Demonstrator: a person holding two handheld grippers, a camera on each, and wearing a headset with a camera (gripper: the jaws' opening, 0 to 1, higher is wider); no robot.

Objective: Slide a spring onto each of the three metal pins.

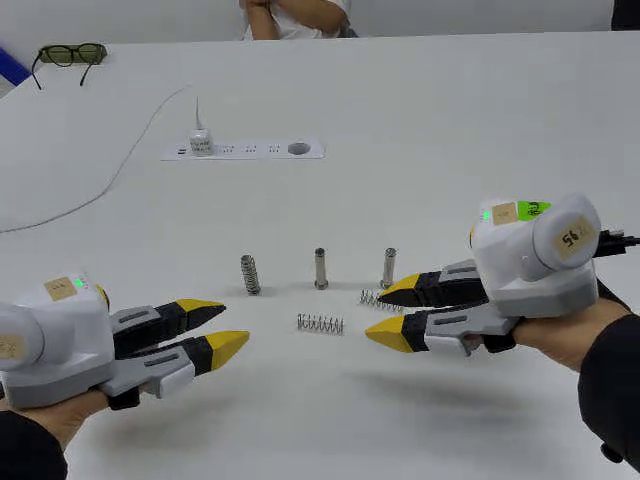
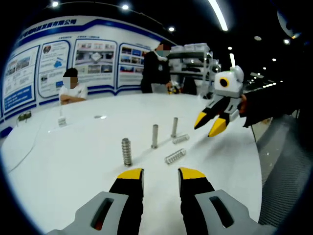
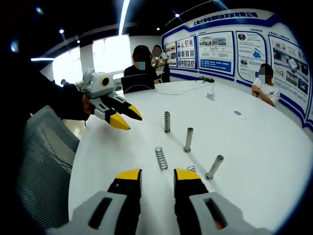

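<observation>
Three metal pins stand in a row on the white table [image 1: 450,120]. The left pin [image 1: 250,275] [image 2: 127,152] [image 3: 167,122] wears a spring. The middle pin [image 1: 320,268] [image 2: 155,136] [image 3: 188,139] and the right pin [image 1: 388,267] [image 2: 174,127] [image 3: 214,167] are bare. One loose spring [image 1: 320,323] [image 2: 175,156] [image 3: 160,157] lies in front of the middle pin. Another spring [image 1: 378,299] [image 2: 180,139] [image 3: 190,170] lies by the right pin, just off my right gripper [image 1: 382,312] [image 3: 157,175] [image 2: 215,120], which is open and empty. My left gripper [image 1: 228,325] [image 2: 160,174] [image 3: 122,116] hovers open at the front left, short of the pins.
A white power strip [image 1: 243,150] with a plugged charger [image 1: 200,140] and a trailing cable [image 1: 110,180] lies behind the pins. Dark glasses [image 1: 70,53] rest at the far left. A person [image 1: 295,18] sits at the table's far edge.
</observation>
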